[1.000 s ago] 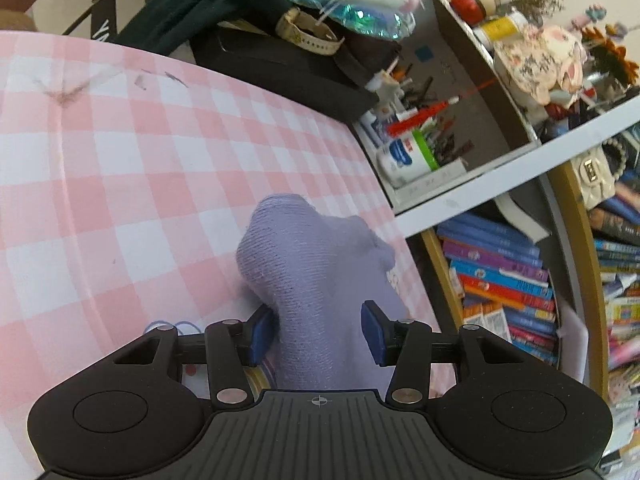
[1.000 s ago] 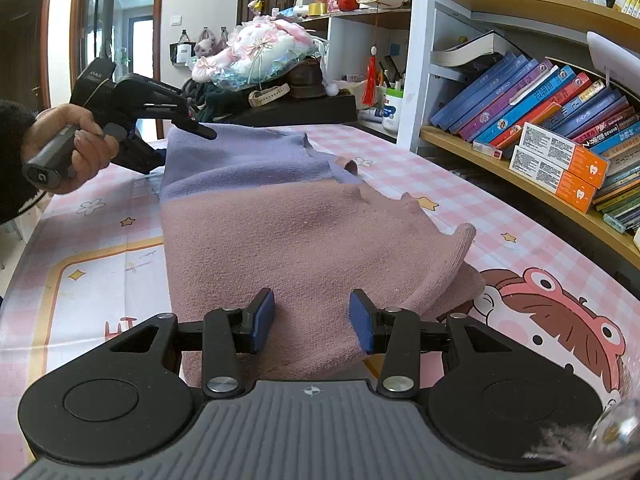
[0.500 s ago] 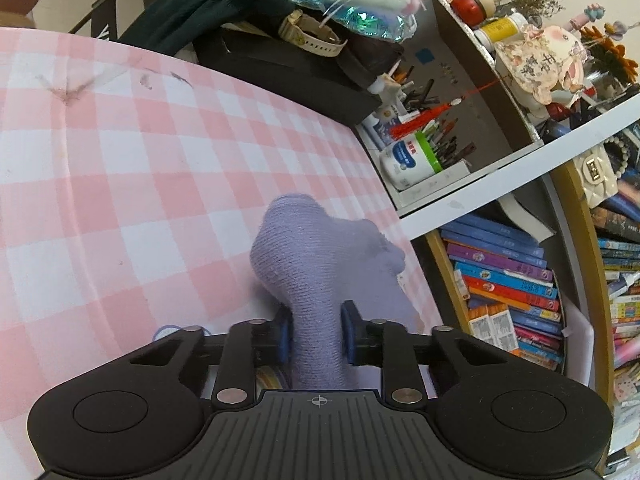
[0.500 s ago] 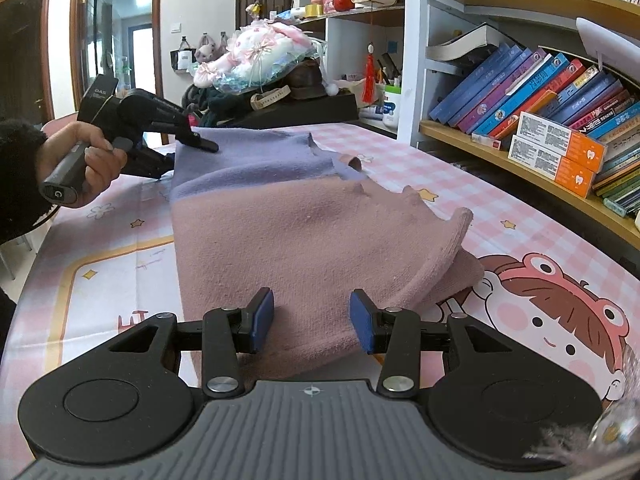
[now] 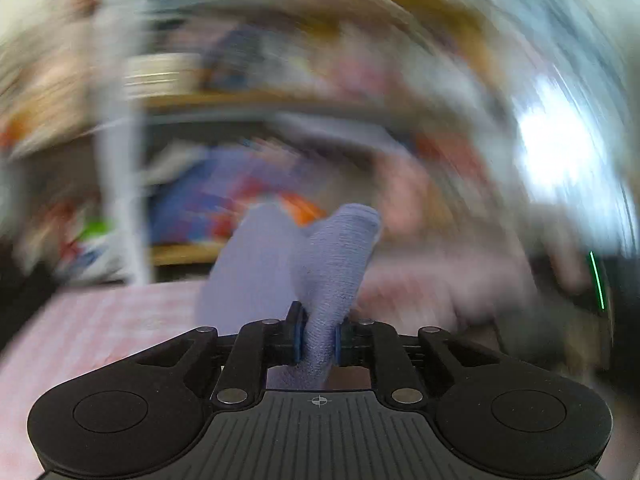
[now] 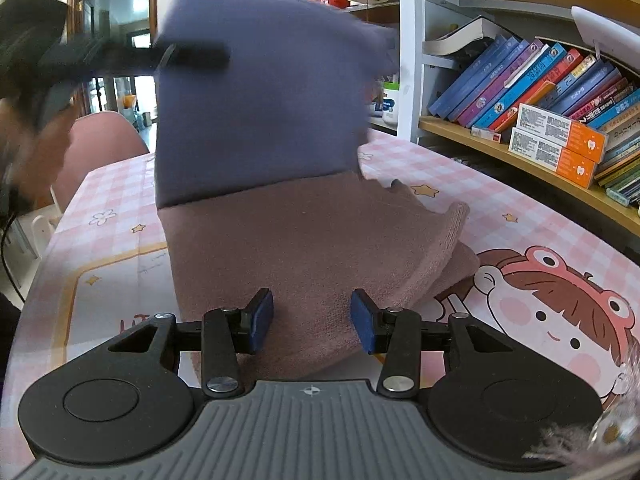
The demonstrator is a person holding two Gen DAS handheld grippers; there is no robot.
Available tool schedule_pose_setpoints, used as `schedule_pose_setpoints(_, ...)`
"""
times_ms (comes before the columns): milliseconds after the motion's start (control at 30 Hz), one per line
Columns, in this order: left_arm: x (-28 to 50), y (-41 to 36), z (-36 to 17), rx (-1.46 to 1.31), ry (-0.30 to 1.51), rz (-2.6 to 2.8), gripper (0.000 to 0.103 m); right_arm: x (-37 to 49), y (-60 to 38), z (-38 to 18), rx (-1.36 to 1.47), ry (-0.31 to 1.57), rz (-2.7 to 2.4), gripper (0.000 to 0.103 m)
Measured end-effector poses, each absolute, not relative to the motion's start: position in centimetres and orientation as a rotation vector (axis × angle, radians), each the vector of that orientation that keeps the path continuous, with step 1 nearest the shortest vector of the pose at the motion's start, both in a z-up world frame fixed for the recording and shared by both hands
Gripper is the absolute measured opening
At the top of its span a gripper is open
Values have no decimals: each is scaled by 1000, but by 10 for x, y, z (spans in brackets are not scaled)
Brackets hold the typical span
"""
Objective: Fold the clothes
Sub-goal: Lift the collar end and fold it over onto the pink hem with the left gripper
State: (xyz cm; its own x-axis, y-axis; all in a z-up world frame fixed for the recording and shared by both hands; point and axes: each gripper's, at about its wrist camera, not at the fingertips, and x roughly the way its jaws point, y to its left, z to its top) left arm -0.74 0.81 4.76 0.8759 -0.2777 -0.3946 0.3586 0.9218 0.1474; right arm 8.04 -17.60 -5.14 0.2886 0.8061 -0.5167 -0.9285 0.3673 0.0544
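- At the left of the right wrist view, your left gripper (image 6: 192, 54) appeared only as a dark blur. Its jaws had just been closing and were clamped on the lilac end of the sweater (image 6: 260, 92), so that this half could be carried up for the fold.
- In the middle, the pink half lay flat on the checked tablecloth (image 6: 120, 184), probably as the base.
- At lower centre, your right gripper (image 6: 312, 320) was partly open over the near hem and gripped nothing.
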Motion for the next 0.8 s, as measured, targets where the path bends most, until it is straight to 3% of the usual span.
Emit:
schedule_pose_setpoints(167, -5, -40, 1, 451, 488, -376, 20, 90, -188, -53, -198, 562, 1192, 42)
schedule_pose_setpoints(300, -10, -42, 0, 464, 471, -382, 30, 96, -196, -54, -146, 603, 1202, 42)
schedule_pose_setpoints(500, -15, -43, 14, 440, 411, -367, 33, 96, -194, -54, -148, 606, 1197, 42)
schedule_pose_setpoints(567, -10, -35, 22, 366, 397, -357, 29, 95, -194, -54, -149, 605, 1197, 42)
schedule_pose_setpoints(600, -8, -30, 27, 320, 391, -350, 17, 95, -194, -54, -149, 605, 1197, 43)
schedule_pose_setpoints(733, -7, -2, 55, 97, 317, -298, 14, 95, -195, -54, -150, 606, 1197, 43)
schedule_pose_setpoints(800, -12, -18, 54, 220, 323, -327, 14, 95, -195, -54, -149, 607, 1198, 43)
